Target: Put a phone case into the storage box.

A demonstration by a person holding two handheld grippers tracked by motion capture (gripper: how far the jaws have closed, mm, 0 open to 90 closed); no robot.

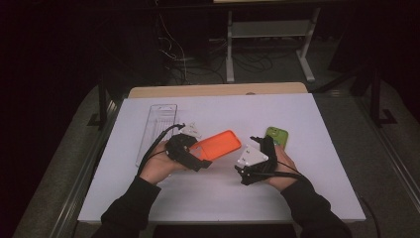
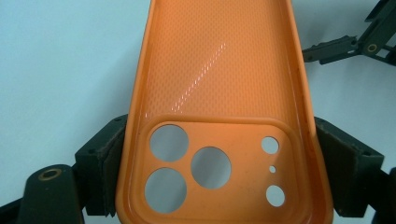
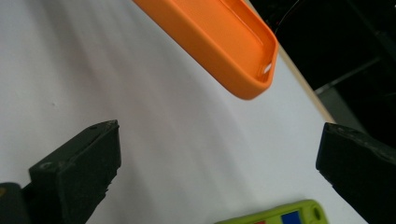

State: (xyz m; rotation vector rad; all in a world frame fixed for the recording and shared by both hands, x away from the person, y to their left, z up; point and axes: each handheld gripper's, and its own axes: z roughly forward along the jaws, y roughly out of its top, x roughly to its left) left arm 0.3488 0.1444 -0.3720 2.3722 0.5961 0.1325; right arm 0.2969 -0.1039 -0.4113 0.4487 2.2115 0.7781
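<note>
An orange phone case (image 1: 218, 145) hangs above the white table with my left gripper (image 1: 198, 153) shut on its camera-hole end. In the left gripper view the case (image 2: 219, 93) lies hollow side up, and both pads (image 2: 109, 161) press on its long edges. My right gripper (image 1: 257, 141) stands open just right of the case, nothing between its fingertips (image 3: 88, 158). The case's far end (image 3: 224, 42) floats ahead of those jaws. A green phone (image 1: 276, 136) lies flat on the table beside the right gripper, its corner (image 3: 280, 214) low in the right gripper view.
A clear plastic tray (image 1: 157, 126) lies at the back left of the white table top (image 1: 223, 198). Past the table's far wooden edge (image 1: 218, 89) stand a metal frame and cables on a dark floor.
</note>
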